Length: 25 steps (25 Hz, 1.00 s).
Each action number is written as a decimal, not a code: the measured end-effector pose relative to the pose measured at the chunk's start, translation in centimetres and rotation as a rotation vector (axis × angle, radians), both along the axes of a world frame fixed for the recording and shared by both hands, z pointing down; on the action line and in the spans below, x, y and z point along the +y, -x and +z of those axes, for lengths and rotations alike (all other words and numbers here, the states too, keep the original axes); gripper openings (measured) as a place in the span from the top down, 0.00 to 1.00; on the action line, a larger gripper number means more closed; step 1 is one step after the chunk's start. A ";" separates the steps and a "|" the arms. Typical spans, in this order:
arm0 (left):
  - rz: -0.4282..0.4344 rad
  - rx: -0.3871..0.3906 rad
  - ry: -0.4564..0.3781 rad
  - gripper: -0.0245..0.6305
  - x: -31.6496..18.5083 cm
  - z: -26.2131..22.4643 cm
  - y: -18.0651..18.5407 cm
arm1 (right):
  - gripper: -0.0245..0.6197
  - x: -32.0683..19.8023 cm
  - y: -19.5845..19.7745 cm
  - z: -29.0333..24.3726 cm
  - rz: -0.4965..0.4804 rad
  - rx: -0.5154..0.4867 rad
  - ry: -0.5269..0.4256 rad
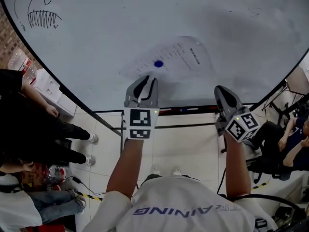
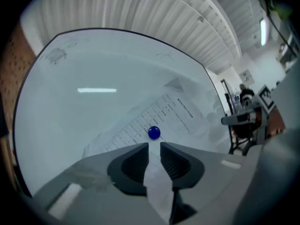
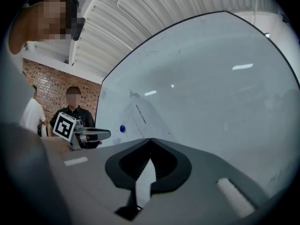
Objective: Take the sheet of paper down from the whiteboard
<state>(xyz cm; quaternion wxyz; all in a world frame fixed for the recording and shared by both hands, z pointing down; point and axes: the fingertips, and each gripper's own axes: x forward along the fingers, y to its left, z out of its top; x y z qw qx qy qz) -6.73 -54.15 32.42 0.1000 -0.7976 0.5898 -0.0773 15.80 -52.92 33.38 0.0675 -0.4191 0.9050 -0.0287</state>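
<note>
The sheet of paper [image 1: 169, 59] hung on the whiteboard [image 1: 96, 47] under a blue magnet [image 1: 158, 64]; I judged it thin and floppy, best pinched at a loose edge. My left gripper [image 1: 145, 79] gaped slightly, empty; my right gripper [image 1: 222, 92] was closed, empty

My head camera sits above the person's shoulders and looks forward and steeply down. The wide white whiteboard [image 1: 145, 23] fills its upper half and the pale tiled floor [image 1: 193, 144] its lower. The left camera rides on the left hand-held gripper [image 2: 154, 146] and looks along its grey jaws, facing the board from close in, with the round blue magnet [image 2: 153, 133] just past the tips. The right camera rides on the right hand-held gripper [image 3: 150, 139] and faces the board at a slant, from further off to the side. All three views share the printed white sheet of paper [image 1: 176, 57] under that magnet. Each gripper view also catches the other gripper near its edge.
</note>
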 end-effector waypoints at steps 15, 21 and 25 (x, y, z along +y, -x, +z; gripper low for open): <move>-0.100 -0.110 -0.041 0.72 -4.3 -1.4 -2.5 | 0.95 -0.9 -1.1 -0.6 0.025 -0.018 -0.010; -0.121 -0.099 -0.046 0.75 -4.5 -1.6 -2.3 | 0.95 -1.3 -0.7 -0.5 0.015 -0.017 -0.010; -0.132 -0.098 -0.047 0.76 -4.5 -1.6 -2.4 | 0.95 -1.4 -0.6 -0.5 0.014 -0.018 -0.009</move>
